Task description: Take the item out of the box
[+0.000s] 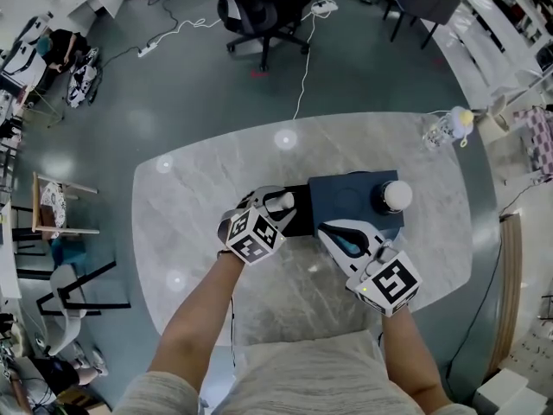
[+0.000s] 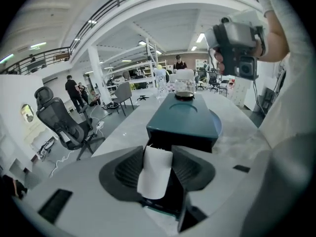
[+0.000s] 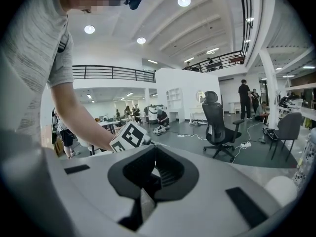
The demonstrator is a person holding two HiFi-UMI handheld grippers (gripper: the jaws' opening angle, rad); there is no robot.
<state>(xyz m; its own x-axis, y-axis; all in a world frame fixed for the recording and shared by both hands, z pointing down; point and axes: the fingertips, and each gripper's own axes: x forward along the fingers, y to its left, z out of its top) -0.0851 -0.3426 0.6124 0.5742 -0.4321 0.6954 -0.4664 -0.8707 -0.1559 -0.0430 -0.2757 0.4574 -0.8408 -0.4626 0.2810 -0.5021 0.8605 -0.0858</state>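
Left gripper (image 2: pixel 158 152) of mine is clamped on the item (image 2: pixel 155 174), a flat white piece that stands between the two dark pads and keeps them well apart. It points down at a slant toward the open end of the box (image 2: pixel 185 117). The item's top edge sits right at that dark opening, and I cannot tell whether its far end is clear of the box. Right gripper (image 3: pixel 154 154) is clenched, its jaws meeting in a thin line with nothing I can make out between them. From above it lies along the near side of the box with its tip just beside the open end; whether it touches the box I cannot tell. The box is dark teal, lies flat on the table (image 1: pixel 199 188), and carries a white-capped thing (image 1: pixel 397 195) on a dark base at its far end. The table is grey marble with rounded corners, and a small pale bottle (image 1: pixel 449 128) stands near its far right edge. Beyond it the floor (image 1: pixel 130 102) is grey, with a black chair (image 1: pixel 259 11) and a white cable (image 1: pixel 304 67) running past it. The gripper views show a tall white hall with a railing (image 3: pixel 111 73) along an upper level, desks, more chairs and several people well off in the background.
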